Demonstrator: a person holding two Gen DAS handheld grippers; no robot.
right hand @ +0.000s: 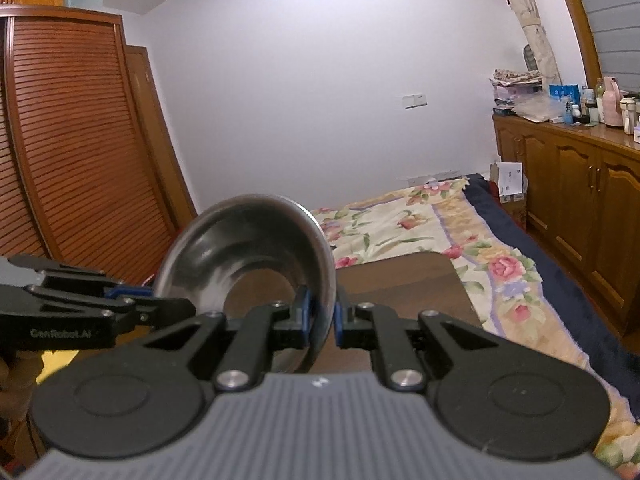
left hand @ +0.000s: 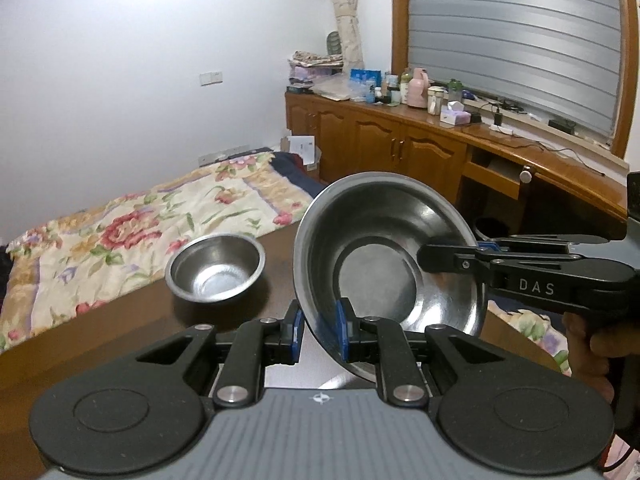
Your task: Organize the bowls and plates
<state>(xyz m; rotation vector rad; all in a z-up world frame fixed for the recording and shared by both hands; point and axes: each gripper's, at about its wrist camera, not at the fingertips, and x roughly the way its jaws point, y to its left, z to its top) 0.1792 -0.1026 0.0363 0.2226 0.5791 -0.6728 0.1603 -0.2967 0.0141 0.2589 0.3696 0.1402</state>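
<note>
A large steel bowl hangs tilted above the brown table, its inside facing me in the left wrist view. My left gripper is shut on its lower rim, blue pads on either side of the metal. Reaching in from the right, my right gripper is clamped on the bowl's right rim. In the right wrist view the same large steel bowl stands on edge, with my right gripper shut on its near rim and my left gripper gripping its left rim. A small steel bowl sits upright on the table, left of the large one.
A bed with a floral quilt lies beyond the table. A wooden cabinet run with bottles and boxes on top lines the right wall. A slatted wardrobe stands at the left. A person's hand holds the right gripper.
</note>
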